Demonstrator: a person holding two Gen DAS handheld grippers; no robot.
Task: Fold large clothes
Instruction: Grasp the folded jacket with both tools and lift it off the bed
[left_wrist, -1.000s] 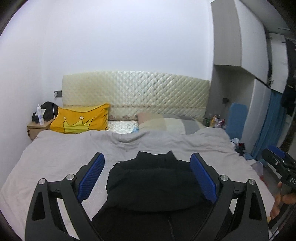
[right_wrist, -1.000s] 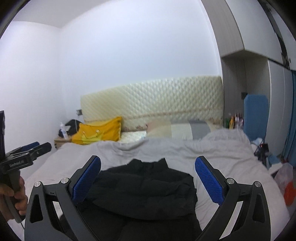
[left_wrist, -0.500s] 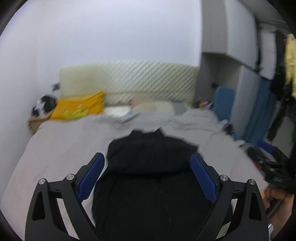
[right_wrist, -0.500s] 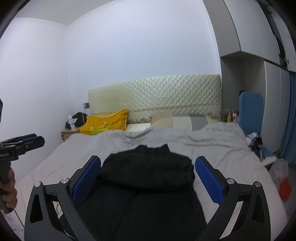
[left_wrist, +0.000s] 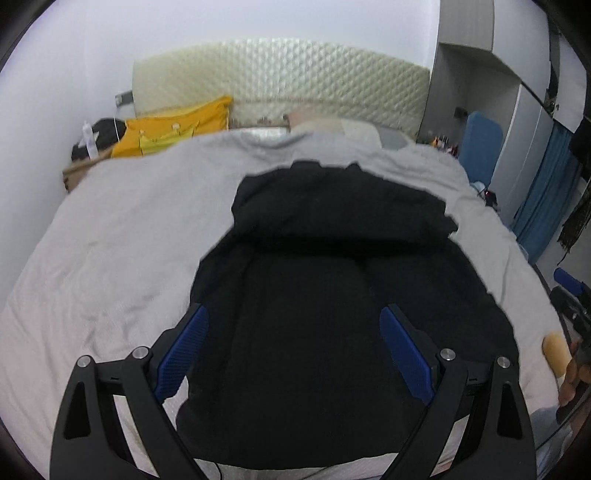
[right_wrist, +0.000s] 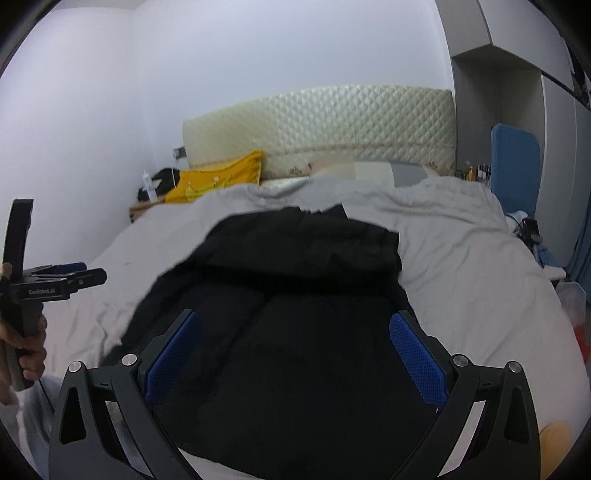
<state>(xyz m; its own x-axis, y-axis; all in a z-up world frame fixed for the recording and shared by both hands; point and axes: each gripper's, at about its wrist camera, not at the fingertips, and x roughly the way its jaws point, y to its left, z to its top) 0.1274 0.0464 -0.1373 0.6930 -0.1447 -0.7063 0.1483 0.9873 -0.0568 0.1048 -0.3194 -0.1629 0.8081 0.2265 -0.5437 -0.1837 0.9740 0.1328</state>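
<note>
- Garment (left_wrist: 332, 295): black, lying across the centre and lower half of both views on the grey bed (left_wrist: 122, 236). Its far end is sitting doubled over as a thick band across the middle of the frame, so I am judging one fold as made.
- Remaining: the near half is still lying flat and wide toward the bottom edge; I am reckoning at least one more fold is needed to make a compact stack.
- Left gripper (left_wrist: 293, 347): jaws are spread wide at the bottom of the left view, gripping nothing, hovering over the near part of the cloth.
- Right gripper (right_wrist: 293, 350): likewise spread and empty, at the bottom of the right view over the same cloth.
- Change from a second ago: both views are now sitting much closer and lower; the garment is filling far more of each frame, and the pillow (left_wrist: 173, 125) and headboard (left_wrist: 280, 77) are being pushed to the upper part.
</note>
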